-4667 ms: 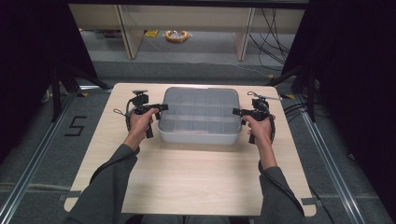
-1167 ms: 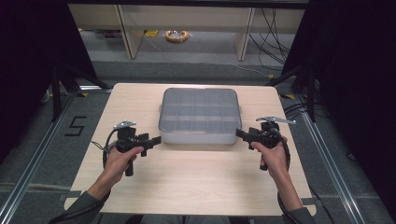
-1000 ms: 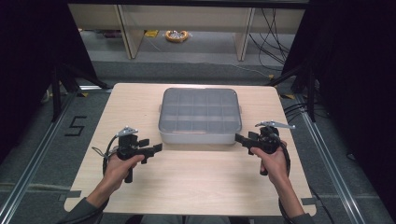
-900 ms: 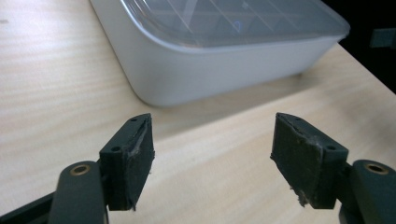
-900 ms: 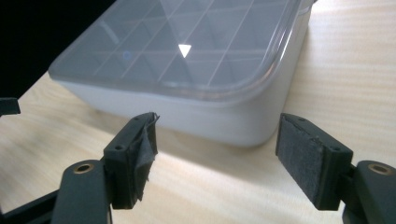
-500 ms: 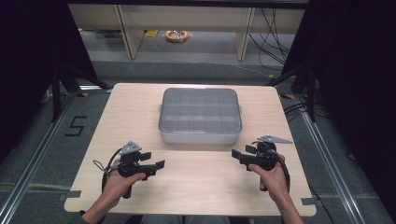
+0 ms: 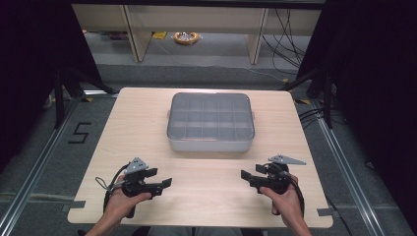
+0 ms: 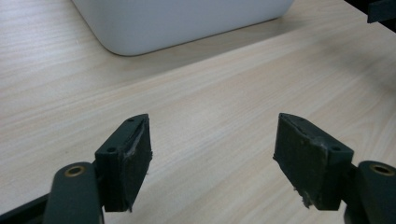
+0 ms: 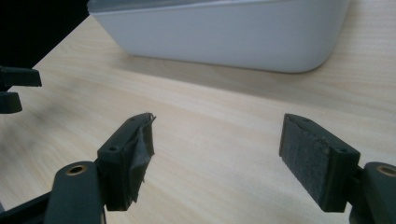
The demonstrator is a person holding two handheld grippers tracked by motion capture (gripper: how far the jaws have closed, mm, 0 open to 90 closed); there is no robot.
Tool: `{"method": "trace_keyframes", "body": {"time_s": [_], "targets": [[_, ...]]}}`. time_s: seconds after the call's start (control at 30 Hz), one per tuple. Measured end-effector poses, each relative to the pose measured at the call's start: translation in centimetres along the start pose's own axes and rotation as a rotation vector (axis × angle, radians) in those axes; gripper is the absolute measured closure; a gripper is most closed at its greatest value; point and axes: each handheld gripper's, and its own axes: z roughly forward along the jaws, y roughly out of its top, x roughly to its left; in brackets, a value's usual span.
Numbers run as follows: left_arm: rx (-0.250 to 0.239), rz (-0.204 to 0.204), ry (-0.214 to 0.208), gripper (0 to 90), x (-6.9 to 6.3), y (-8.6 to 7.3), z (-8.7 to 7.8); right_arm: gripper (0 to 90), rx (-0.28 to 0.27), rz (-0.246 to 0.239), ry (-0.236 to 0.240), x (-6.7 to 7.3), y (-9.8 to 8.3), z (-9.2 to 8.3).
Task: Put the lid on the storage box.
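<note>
The white compartment box (image 7: pixel 210 123) sat on the far middle of the wooden bench (image 7: pixel 147 113), its clear lid on, and it had not shifted from where it lay in the earlier frames. What differed was the hands. A few seconds before, both claws had been up against the short ends of the box; by this moment they had drawn back to the near edge of the bench, well apart from it. The left claw (image 7: pixel 165 183) lay low by the near left corner, the right claw (image 7: pixel 246 175) by the near right, and the two pointed inward at each other. Both were released: their jaws had just been opening and stood wide, with only bare wood between the pads (image 8: pixel 140 149) in the left gripper view and likewise in the right gripper view (image 9: pixel 306 149).
</note>
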Motion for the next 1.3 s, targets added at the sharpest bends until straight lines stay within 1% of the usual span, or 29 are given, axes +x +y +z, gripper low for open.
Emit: {"method": "trace_keyframes", "body": {"time_s": [0.03, 0.07, 0.1, 0.17, 0.2, 0.23, 0.27, 0.3, 0.33, 0.37, 0.4, 0.43, 0.5, 0.53, 0.57, 0.63, 0.7, 0.73, 0.77, 0.87, 0.97, 1.03, 1.07, 1.1, 1.13, 1.2, 1.23, 1.27, 1.3], "targets": [[-0.015, -0.009, -0.003, 26.9, -0.3, -0.2, 0.1, 27.3, 0.023, -0.006, -0.009, 0.1, -0.2, -0.1], [-0.005, -0.005, -0.003, 26.8, -0.3, -0.2, 0.0, 27.1, 0.027, 0.021, -0.009, 0.5, -0.5, -0.2], [0.006, 0.015, 0.002, 26.8, -0.3, -0.3, -0.1, 27.0, 0.021, -0.016, 0.0, 0.2, -0.6, -0.1], [0.002, 0.016, 0.001, 26.8, -0.6, -0.5, 0.0, 26.8, 0.035, 0.017, 0.001, 0.7, -1.0, -0.2], [0.004, 0.023, 0.002, 26.7, -0.7, -0.6, 0.0, 26.8, 0.026, -0.017, 0.015, 0.6, -1.2, -0.2], [0.019, 0.04, 0.004, 26.6, -0.8, -0.7, 0.0, 26.7, 0.045, -0.023, 0.003, 0.8, -1.3, -0.3], [0.021, 0.04, 0.008, 26.5, -1.1, -0.9, 0.1, 26.6, 0.041, -0.006, 0.01, 1.1, -1.4, -0.3], [0.035, 0.066, 0.009, 26.4, -1.0, -1.1, 0.0, 26.2, 0.041, -0.032, 0.018, 1.0, -1.6, -0.3], [0.039, 0.067, 0.018, 26.4, -1.2, -1.2, 0.0, 25.8, 0.061, 0.002, 0.011, 1.4, -1.7, -0.6], [0.027, 0.058, 0.007, 26.3, -1.4, -1.3, 0.0, 25.2, 0.048, -0.009, 0.019, 1.4, -1.9, -0.5], [0.034, 0.07, 0.007, 26.3, -1.5, -1.4, 0.0, 24.5, 0.059, 0.001, 0.022, 1.5, -2.1, -0.6], [0.043, 0.076, 0.009, 26.2, -1.6, -1.5, -0.1, 23.6, 0.057, -0.034, 0.014, 1.4, -2.2, -0.7], [0.063, 0.079, -0.002, 26.1, -1.8, -1.8, -0.1, 23.3, 0.055, -0.041, 0.021, 1.6, -2.5, -0.7], [0.049, 0.06, 0.001, 26.0, -2.1, -2.0, -0.1, 22.9, 0.058, -0.052, 0.014, 1.7, -2.7, -0.9], [0.072, 0.088, -0.006, 26.0, -2.0, -2.1, -0.3, 22.4, 0.058, -0.05, 0.026, 1.7, -2.9, -0.9], [0.07, 0.08, -0.004, 25.9, -2.3, -2.4, -0.3, 21.8, 0.07, -0.04, 0.024, 1.8, -3.1, -1.0], [0.078, 0.093, 0.005, 25.9, -2.6, -2.6, -0.5, 21.7, 0.069, -0.038, 0.029, 1.8, -3.4, -1.0], [0.084, 0.086, -0.008, 25.8, -2.7, -2.8, -0.5, 21.3, 0.067, -0.04, 0.033, 1.8, -3.5, -1.2], [0.078, 0.084, -0.004, 25.8, -2.8, -2.9, -0.5, 21.0, 0.087, 0.005, 0.04, 2.2, -3.7, -1.4], [0.091, 0.105, -0.002, 25.7, -3.0, -3.2, -0.6, 20.1, 0.089, -0.047, 0.035, 2.3, -4.3, -1.5], [0.094, 0.085, -0.007, 25.7, -3.4, -3.6, -0.6, 18.6, 0.118, -0.06, 0.034, 2.8, -5.0, -1.7], [0.105, 0.1, -0.008, 25.5, -3.6, -3.7, -0.8, 17.9, 0.128, -0.08, 0.025, 3.1, -5.4, -1.7], [0.097, 0.09, -0.019, 25.5, -3.8, -3.9, -0.7, 17.9, 0.146, -0.064, 0.02, 3.4, -5.6, -1.8], [0.106, 0.097, -0.013, 25.5, -3.9, -3.9, -0.8, 17.9, 0.146, -0.099, 0.019, 3.3, -5.8, -1.8], [0.105, 0.103, -0.027, 25.4, -4.1, -4.0, -0.8, 17.9, 0.154, -0.101, 0.012, 3.4, -5.8, -1.9], [0.116, 0.106, -0.031, 25.3, -4.4, -4.1, -0.9, 18.0, 0.166, -0.062, 0.033, 3.8, -6.1, -1.9], [0.124, 0.113, -0.031, 25.3, -4.4, -4.1, -0.9, 18.0, 0.157, -0.102, 0.029, 3.5, -6.1, -2.0], [0.124, 0.118, -0.037, 25.3, -4.6, -4.1, -0.9, 17.9, 0.158, -0.103, 0.02, 3.6, -6.1, -2.0], [0.118, 0.122, -0.04, 25.3, -4.6, -4.1, -0.9, 18.0, 0.165, -0.081, 0.024, 3.8, -6.2, -2.0]]}}
